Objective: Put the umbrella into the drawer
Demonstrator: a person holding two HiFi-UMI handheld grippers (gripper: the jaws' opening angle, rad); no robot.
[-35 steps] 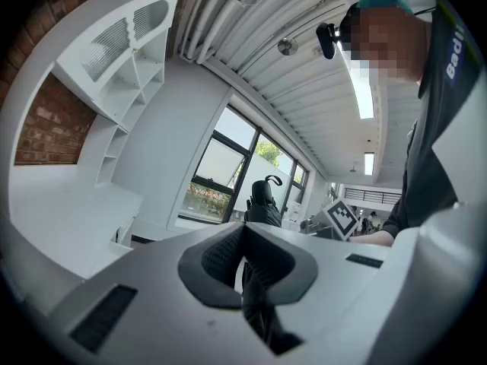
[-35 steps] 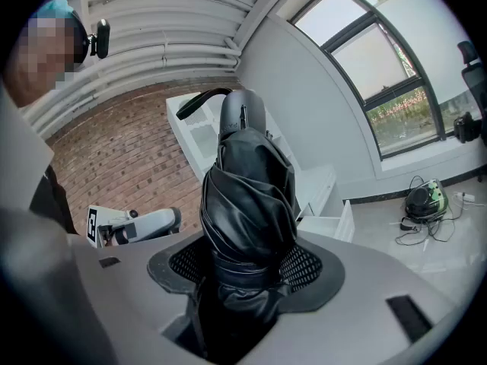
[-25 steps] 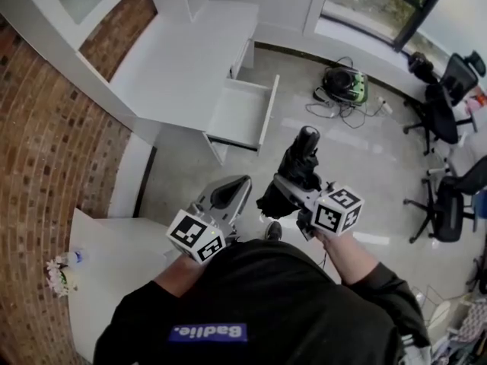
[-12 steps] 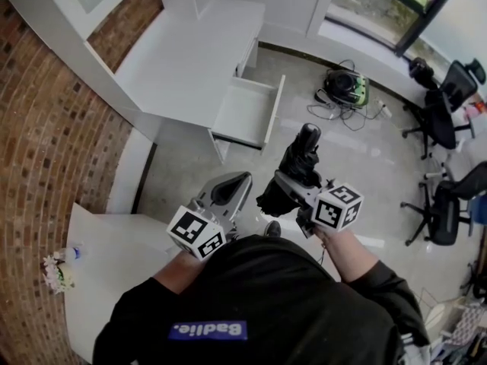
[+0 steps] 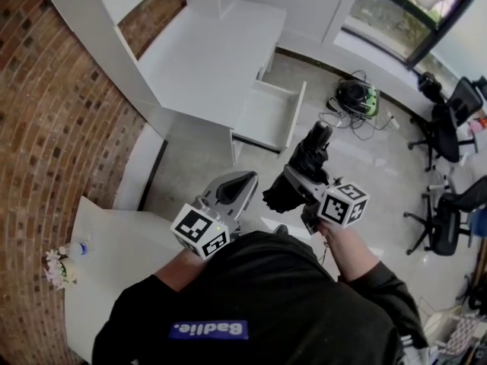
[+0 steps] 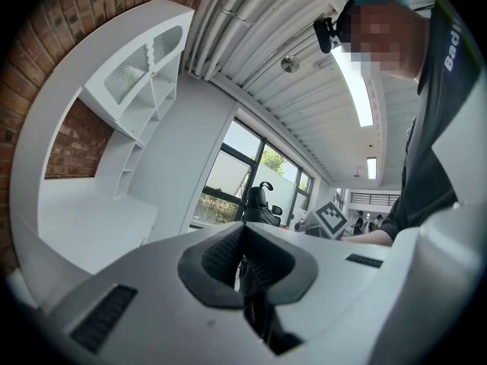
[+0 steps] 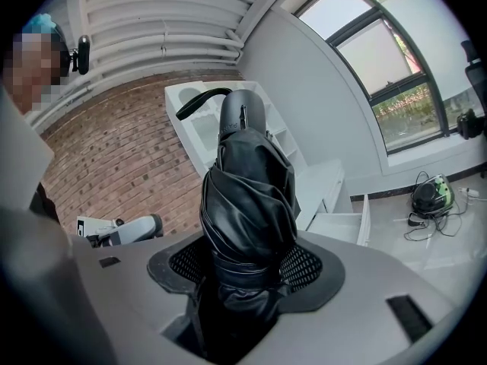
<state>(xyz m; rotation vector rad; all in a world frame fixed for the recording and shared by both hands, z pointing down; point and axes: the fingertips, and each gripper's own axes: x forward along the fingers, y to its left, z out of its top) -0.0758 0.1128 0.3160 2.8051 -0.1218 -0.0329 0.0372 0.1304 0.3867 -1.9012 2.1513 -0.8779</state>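
Now clamping the folded black umbrella tight with the right gripper, well short of the open drawer; holding the left gripper clenched on nothing, also short of the drawer.

"Badlie." in white on blue patch, person's black shirt

Left gripper jaws pressed together, nothing between them; beyond the fingers a chair, a white desk to their left, a dark sleeve to their right
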